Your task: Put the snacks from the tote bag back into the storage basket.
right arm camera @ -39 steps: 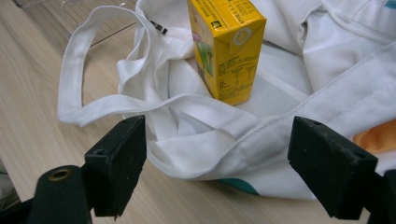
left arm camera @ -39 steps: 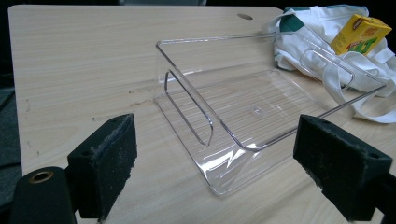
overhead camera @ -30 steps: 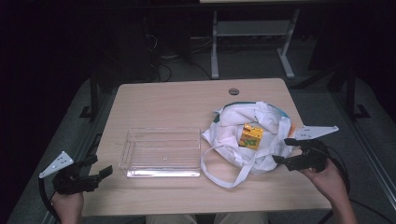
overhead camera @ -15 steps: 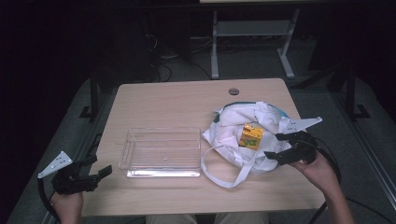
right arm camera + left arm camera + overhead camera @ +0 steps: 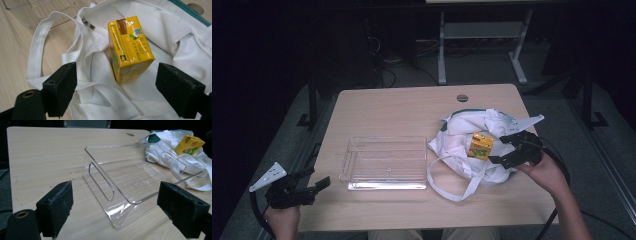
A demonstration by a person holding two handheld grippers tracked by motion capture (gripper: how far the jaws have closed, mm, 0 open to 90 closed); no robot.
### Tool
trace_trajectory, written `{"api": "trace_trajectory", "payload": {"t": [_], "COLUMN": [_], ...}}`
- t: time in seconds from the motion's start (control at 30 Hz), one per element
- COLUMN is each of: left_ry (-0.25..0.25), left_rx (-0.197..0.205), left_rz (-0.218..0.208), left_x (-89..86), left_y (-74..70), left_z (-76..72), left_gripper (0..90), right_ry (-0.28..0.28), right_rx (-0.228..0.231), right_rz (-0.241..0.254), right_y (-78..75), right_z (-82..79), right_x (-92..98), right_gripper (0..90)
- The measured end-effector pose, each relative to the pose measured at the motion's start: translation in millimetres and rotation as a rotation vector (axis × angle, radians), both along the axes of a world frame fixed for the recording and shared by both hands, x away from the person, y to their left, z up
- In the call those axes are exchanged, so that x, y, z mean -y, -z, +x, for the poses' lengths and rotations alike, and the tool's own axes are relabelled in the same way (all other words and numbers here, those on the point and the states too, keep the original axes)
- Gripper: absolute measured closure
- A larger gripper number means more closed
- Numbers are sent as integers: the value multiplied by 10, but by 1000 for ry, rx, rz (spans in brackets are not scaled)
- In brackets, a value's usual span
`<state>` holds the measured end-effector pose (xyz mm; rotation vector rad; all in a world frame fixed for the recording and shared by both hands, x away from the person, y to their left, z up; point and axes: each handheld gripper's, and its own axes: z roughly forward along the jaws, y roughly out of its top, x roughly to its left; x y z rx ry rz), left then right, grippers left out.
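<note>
- The right gripper sits just beside the yellow juice carton, its fingers spread wide with the carton lined up between them but not yet touched.
- In the right gripper view the carton lies on its side on top of the crumpled white cloth bag, brown tape strip and small printed code facing up, one end pointing toward the gripper.
- The bag is slumped on the right half of the worktop, one long handle looped out toward the near edge and lying flat on the wood.
- To its left, just beside the bag's edge, stands a clear plastic tray, with nothing in it that I can see; it looks like the likely place for the carton, though that is only my reading.
- The left gripper hangs off the near left corner of the worktop, well apart from the tray. Its fingers are also spread wide, holding nothing, and its own view looks along the tray's short end with its cut-out handle.
- As for progress, I'd say the job is at its very start: the carton rests on the bag, ungripped, and the tray waits bare.
- What is left, as I judge it: close the right fingers on the carton, lift it clear of the loose cloth, and carry it across to the tray.
- The soft folds under the carton could let it shift as the fingers close.
</note>
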<state>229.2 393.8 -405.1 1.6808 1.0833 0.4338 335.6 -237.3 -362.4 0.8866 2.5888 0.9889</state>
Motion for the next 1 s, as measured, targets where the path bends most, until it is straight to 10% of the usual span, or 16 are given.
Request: {"api": "trace_trajectory", "payload": {"t": [1.0], "left_ry": [0], "left_rx": [-5], "left_rz": [0], "left_x": [2], "left_y": [7], "left_z": [6], "left_gripper": [130], "right_ry": [-60], "right_rx": [-56], "right_rz": [-114], "right_y": [-37], "right_z": [411], "right_x": [-284], "right_gripper": [173]}}
